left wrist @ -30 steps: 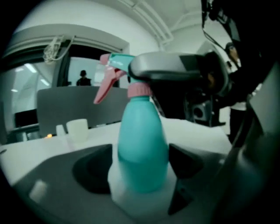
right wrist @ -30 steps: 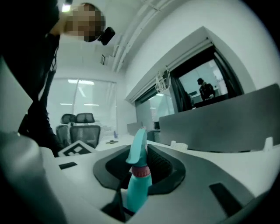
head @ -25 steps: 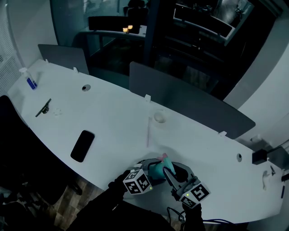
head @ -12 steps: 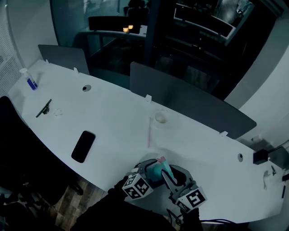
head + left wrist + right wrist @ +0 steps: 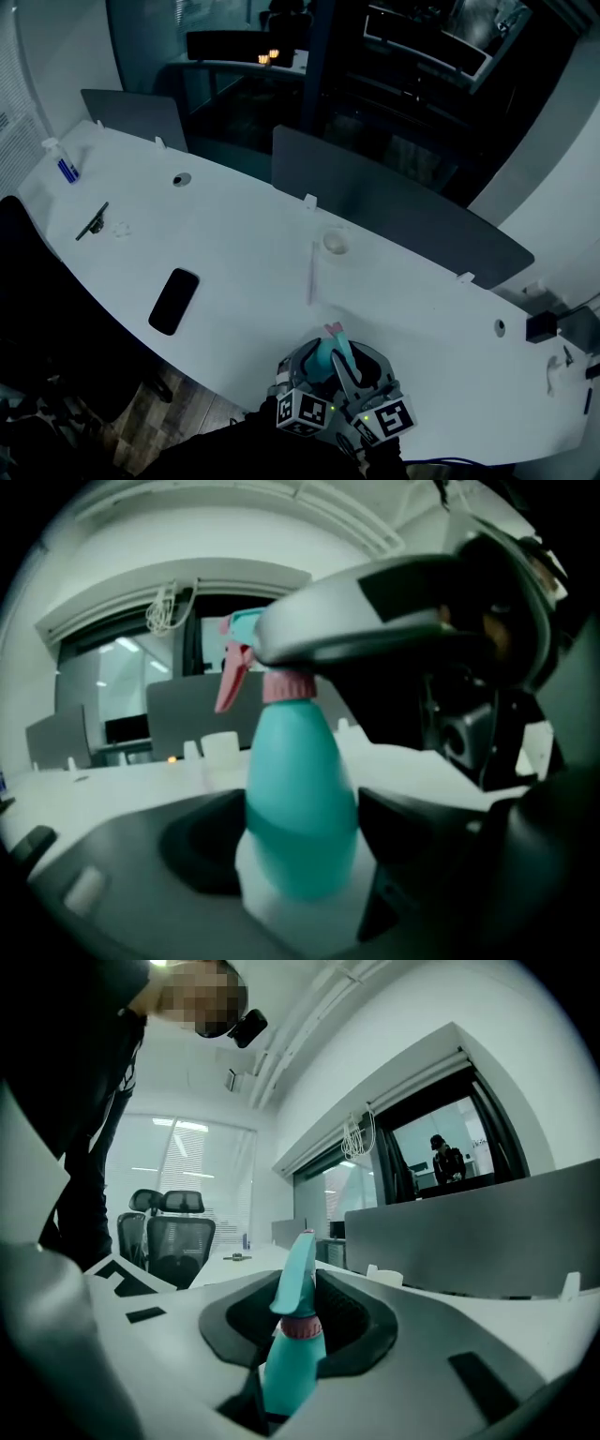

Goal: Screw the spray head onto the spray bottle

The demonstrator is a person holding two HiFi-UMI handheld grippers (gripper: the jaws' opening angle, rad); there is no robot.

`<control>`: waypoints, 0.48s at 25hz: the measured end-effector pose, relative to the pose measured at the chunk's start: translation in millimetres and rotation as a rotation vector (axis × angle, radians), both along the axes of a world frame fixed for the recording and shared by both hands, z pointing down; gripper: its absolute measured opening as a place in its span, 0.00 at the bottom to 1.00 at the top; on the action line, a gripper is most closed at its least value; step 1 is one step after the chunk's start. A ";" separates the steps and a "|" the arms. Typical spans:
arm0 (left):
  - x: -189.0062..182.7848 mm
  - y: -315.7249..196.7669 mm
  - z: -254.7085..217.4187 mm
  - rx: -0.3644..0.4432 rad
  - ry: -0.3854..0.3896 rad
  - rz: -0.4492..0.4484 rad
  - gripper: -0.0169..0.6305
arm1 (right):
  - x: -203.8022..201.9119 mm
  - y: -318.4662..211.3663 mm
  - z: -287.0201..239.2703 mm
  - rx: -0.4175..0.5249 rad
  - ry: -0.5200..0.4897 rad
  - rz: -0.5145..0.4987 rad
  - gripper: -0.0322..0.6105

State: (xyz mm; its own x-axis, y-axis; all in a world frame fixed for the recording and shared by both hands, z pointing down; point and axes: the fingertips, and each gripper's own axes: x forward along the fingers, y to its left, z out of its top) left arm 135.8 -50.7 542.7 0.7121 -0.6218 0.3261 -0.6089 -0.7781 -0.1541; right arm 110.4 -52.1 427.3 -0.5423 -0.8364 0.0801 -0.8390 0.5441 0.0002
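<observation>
The left gripper (image 5: 317, 367) swings from the left side of the spray bottle (image 5: 300, 808) round to its near side. Its marker cube (image 5: 305, 412) now sits close beside the right gripper (image 5: 343, 364). Its jaws have just been closing on the bottle's teal body, which stands between them.

Left gripper (image 5: 295, 841) just closed on bottle (image 5: 300, 780); right gripper (image 5: 300, 1316) clamps spray head (image 5: 298, 1269).

Teal spray bottle (image 5: 300, 808) and spray head (image 5: 298, 1269), pink collar (image 5: 300, 1327); white table (image 5: 234, 244)

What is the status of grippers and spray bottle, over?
Left gripper just closed further, on spray bottle. Right gripper shut on spray head. Nothing in the way.
</observation>
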 end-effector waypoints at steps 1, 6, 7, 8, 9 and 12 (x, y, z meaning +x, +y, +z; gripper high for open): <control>-0.4 0.2 -1.5 0.000 0.002 0.049 0.61 | 0.0 0.1 0.6 -0.007 -0.001 -0.015 0.21; 1.4 4.3 -2.7 -0.103 -0.019 0.464 0.71 | 1.3 0.3 1.3 -0.048 -0.011 -0.153 0.21; 4.1 6.6 -2.5 -0.124 -0.032 0.522 0.59 | 2.4 -1.0 1.5 -0.048 -0.010 -0.160 0.21; 5.8 7.2 -2.8 -0.128 -0.039 0.541 0.59 | 3.0 -2.4 1.5 -0.043 -0.003 -0.157 0.21; 6.5 5.8 -3.4 -0.122 -0.037 0.517 0.59 | 3.3 -3.5 1.3 -0.036 0.007 -0.145 0.21; 4.6 -1.0 -5.2 -0.086 -0.002 0.250 0.58 | 3.8 -4.0 0.7 -0.012 0.021 -0.076 0.21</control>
